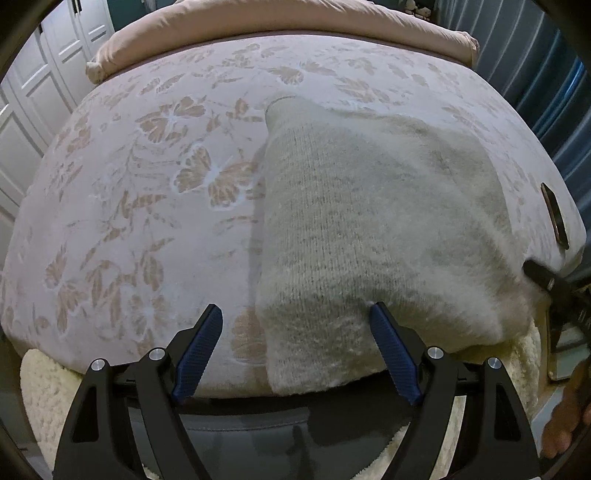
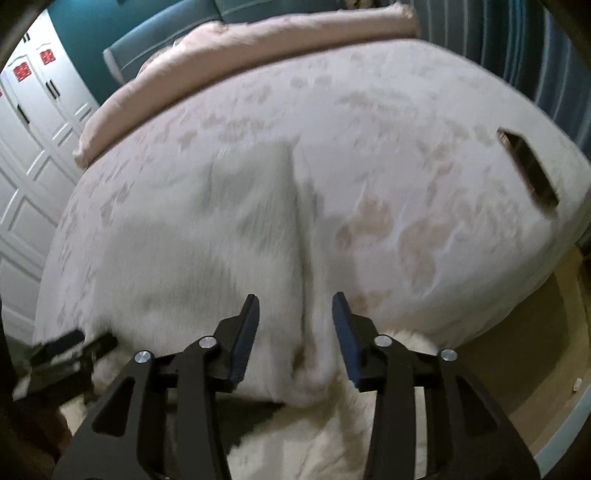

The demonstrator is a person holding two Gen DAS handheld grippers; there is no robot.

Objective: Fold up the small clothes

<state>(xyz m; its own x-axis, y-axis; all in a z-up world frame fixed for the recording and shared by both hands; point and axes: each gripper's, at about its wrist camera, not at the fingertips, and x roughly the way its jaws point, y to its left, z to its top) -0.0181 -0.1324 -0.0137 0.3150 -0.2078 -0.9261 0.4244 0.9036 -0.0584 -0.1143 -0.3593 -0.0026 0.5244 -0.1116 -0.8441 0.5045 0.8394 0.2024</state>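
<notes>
A fuzzy off-white knit garment [image 1: 369, 229] lies on the bed, partly folded, its near edge hanging over the bed's front edge. My left gripper [image 1: 295, 314] is open at that near left corner, empty, jaws wide apart. In the blurred right wrist view the garment [image 2: 207, 258] shows a lengthwise ridge down its right side. My right gripper [image 2: 295, 301] is open, its jaws either side of that ridge at the near edge. The right gripper's tip also shows in the left wrist view [image 1: 543, 275]. The left gripper shows at the far left of the right wrist view [image 2: 74, 343].
The bed has a pale pink floral cover [image 1: 147, 184] and a rolled pink duvet [image 1: 258, 26] at the far end. A dark phone [image 1: 554, 216] lies near the bed's right edge. A cream fleece blanket [image 1: 44, 398] hangs below the front edge. White wardrobe doors [image 1: 29, 92] stand left.
</notes>
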